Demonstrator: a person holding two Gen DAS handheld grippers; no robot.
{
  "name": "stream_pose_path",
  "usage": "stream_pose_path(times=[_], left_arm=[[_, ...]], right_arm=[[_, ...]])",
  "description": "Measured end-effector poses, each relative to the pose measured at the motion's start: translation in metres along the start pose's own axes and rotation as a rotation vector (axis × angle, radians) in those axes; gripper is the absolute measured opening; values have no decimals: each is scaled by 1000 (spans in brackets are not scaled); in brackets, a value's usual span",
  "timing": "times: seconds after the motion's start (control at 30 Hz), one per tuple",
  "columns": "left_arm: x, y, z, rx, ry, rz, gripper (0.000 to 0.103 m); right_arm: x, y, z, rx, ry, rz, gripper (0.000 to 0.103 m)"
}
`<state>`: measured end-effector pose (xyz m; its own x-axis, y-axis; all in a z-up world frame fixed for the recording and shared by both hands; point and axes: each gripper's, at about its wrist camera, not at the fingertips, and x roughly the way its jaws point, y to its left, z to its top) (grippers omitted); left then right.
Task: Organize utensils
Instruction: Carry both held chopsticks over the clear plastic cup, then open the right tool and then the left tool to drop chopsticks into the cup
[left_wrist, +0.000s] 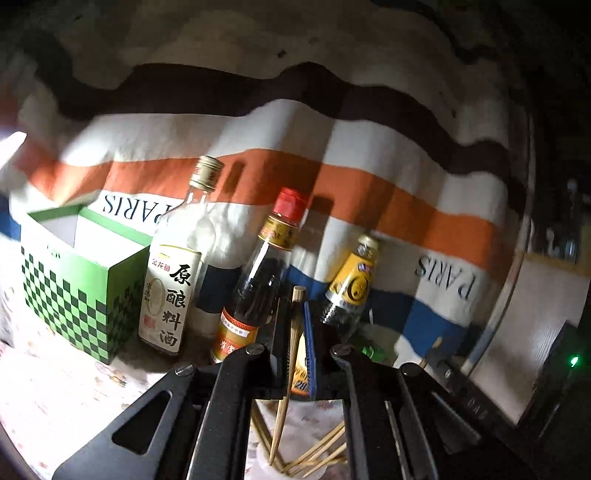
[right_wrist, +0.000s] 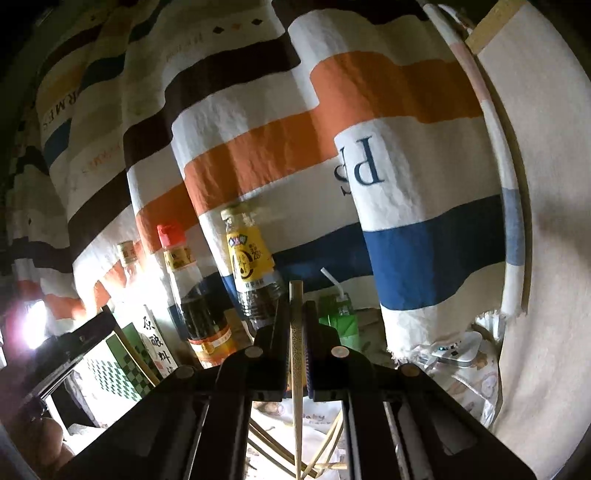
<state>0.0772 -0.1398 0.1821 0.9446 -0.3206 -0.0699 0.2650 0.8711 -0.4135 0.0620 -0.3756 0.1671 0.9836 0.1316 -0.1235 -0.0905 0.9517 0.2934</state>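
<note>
Seemingly at table height, the left wrist view shows the left gripper (left_wrist: 295, 321) with its jaws pinched on one thin wooden chopstick (left_wrist: 290, 365), which runs slanted from between the tips back down toward the camera. Below it several more wooden chopsticks (left_wrist: 317, 454) lie fanned in a loose pile; their number is unclear. Three bottles stand ahead: a clear bottle with a gold cap and white label (left_wrist: 173, 273), a dark-sauce bottle with a red cap (left_wrist: 258, 273) and a small yellow-labelled bottle (left_wrist: 351, 280), beside one green checked cardboard box (left_wrist: 81, 295) with its top open. Behind hangs a striped cloth (left_wrist: 332, 147). From the right wrist view, the right gripper (right_wrist: 297, 317) likewise pinches a single patterned wooden chopstick (right_wrist: 295, 369), nearly upright in frame, before the same three bottles and one green drink carton with a straw (right_wrist: 341, 317).
</note>
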Motion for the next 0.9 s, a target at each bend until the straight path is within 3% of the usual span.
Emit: stream_pose_path(times=[0.1,0.3,0.37,0.77,0.9], left_arm=[[-1,10,-2,-44,-39,-14,6],[3,18,-8,-54,-37,-81,6],[3,19,-10,-57,-39,-65,6],[32,26,-5,-120,89,-163,6],[34,20,1,-124,80,-168,6]], right_arm=[[6,1,-3,3,33,-4,8],[18,2,-8,3,92,-1,8],[24,1,-10,14,118,1,8],[53,-1,-26,-12,249,-58,8],[63,-6,-31,-6,318,-63,8]])
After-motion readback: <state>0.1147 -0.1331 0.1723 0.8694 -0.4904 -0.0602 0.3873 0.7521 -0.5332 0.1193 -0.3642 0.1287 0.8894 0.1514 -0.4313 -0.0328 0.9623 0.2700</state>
